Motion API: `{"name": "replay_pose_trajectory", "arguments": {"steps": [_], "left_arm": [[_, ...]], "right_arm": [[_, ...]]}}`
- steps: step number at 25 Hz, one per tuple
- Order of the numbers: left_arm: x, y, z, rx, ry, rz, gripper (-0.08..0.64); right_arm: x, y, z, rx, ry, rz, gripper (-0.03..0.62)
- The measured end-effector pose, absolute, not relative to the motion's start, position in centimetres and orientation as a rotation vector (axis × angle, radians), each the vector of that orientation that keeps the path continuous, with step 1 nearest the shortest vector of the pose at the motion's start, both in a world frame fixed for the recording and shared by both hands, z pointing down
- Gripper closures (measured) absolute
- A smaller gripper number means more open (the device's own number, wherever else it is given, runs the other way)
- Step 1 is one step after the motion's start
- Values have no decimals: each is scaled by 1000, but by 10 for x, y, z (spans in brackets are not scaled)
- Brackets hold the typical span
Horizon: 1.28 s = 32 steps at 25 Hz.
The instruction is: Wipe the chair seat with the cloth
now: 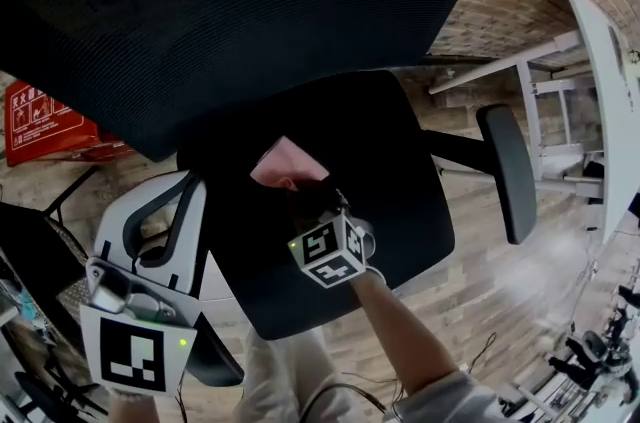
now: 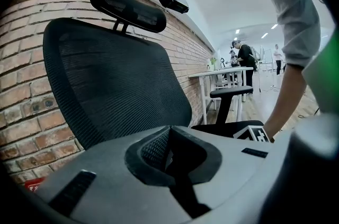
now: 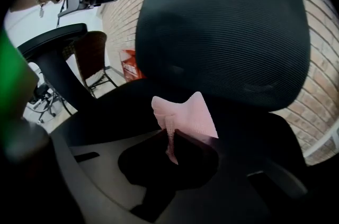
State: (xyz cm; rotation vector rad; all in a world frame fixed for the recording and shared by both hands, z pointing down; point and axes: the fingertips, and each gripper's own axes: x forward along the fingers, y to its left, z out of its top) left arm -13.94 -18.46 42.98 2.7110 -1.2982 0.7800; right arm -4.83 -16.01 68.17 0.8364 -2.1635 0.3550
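The black office chair seat (image 1: 400, 181) fills the middle of the head view, below its mesh backrest (image 1: 230, 1). A pink cloth (image 1: 288, 165) lies bunched on the seat near the back. My right gripper (image 1: 312, 198) is shut on the cloth's near edge; in the right gripper view the cloth (image 3: 186, 114) stands up from the shut jaws of the right gripper (image 3: 172, 137). My left gripper (image 1: 186, 201) hangs off the seat's left side, away from the cloth. In its own view the left gripper (image 2: 167, 153) has its pads together, with nothing between them.
The chair's right armrest (image 1: 508, 169) juts out beside the seat. A white table (image 1: 608, 61) stands at the right, over a wooden floor. A brick wall (image 2: 26, 106) is behind the chair, with a red sign (image 1: 38, 116) at its foot. People (image 2: 244, 56) stand far off.
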Motion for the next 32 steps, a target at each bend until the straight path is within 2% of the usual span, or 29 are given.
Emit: {"name": "replay_pose_trajectory", "arguments": {"steps": [14, 20, 26, 32], "left_arm": [[-104, -186, 442, 2777, -1183, 811, 541], [-92, -181, 446, 2788, -1157, 806, 541], [-89, -179, 441, 2791, -1162, 805, 541], [-96, -175, 438, 2793, -1189, 814, 541]], "right_arm": [[121, -200, 678, 1202, -1908, 368, 537], [172, -205, 667, 1317, -1831, 381, 537], [188, -205, 662, 1328, -1810, 394, 537], [162, -195, 669, 1268, -1854, 409, 537]]}}
